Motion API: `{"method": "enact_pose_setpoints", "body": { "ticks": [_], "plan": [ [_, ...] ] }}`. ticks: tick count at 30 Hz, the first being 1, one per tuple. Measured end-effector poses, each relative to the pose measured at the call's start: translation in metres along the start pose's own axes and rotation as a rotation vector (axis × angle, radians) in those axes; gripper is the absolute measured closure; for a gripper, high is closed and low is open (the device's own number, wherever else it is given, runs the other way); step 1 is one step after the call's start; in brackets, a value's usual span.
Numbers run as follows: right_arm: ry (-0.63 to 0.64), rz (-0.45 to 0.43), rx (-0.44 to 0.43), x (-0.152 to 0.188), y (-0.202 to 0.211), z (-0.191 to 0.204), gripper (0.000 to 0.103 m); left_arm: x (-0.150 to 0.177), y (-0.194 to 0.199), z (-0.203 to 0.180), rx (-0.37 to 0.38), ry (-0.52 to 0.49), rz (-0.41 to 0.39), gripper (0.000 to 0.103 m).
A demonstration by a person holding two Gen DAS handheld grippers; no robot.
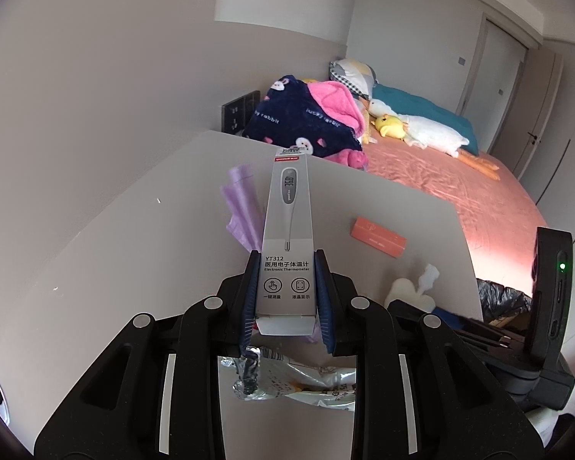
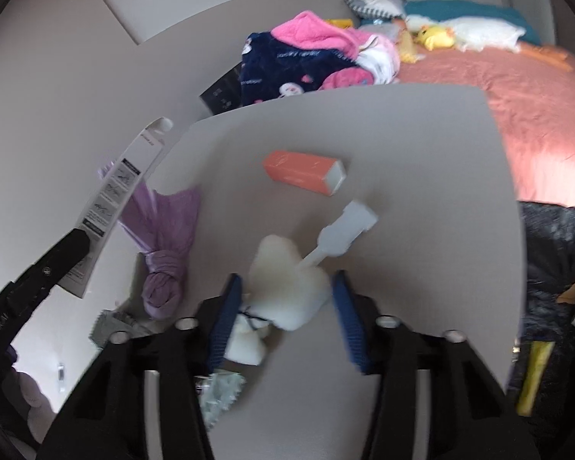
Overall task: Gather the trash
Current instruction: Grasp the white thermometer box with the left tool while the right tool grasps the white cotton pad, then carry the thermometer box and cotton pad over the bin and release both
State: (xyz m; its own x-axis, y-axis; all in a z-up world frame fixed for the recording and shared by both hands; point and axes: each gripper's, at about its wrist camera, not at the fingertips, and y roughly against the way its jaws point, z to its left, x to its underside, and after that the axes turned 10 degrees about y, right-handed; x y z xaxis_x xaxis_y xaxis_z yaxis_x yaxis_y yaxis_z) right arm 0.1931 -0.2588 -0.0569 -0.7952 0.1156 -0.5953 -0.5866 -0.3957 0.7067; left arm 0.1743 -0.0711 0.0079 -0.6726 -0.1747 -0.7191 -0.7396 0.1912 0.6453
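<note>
Left tongs (image 1: 286, 291) grip the lower end of one thermometer box (image 1: 287, 230), lifted clear of the table (image 1: 134, 230). Right tongs (image 2: 283, 314) stand open, their blue pads flanking one white foam piece (image 2: 287, 291) lying on the table. Ahead of the right tongs: one orange box (image 2: 303, 170) and one white plastic tab (image 2: 345, 230); to their left, one knotted purple bag (image 2: 165, 249). One foil wrapper (image 1: 287, 379) lies beneath the left tongs. A black trash bag (image 2: 556, 253) sits to the right. The box probably handles as light, stiff card, best pinched across its narrow sides; the foam likely soft, compressible, graspable at mid-body.
</note>
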Motion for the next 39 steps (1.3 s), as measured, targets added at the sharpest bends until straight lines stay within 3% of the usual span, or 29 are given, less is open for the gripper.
{"method": "enact_pose_setpoints", "body": {
  "ticks": [5,18,39],
  "plan": [
    [0.049,-0.046,0.016,0.001,0.012,0.008,0.078,0.001,0.003,0.000,0.002,0.001,-0.008,0.076],
    [0.019,-0.078,0.031,0.000,0.046,-0.008,0.078,0.006,0.014,-0.020,0.031,-0.024,-0.011,0.076],
    [0.054,-0.164,0.098,0.018,0.122,-0.031,0.078,0.034,0.049,-0.088,0.134,-0.086,-0.029,0.076]
  ]
}}
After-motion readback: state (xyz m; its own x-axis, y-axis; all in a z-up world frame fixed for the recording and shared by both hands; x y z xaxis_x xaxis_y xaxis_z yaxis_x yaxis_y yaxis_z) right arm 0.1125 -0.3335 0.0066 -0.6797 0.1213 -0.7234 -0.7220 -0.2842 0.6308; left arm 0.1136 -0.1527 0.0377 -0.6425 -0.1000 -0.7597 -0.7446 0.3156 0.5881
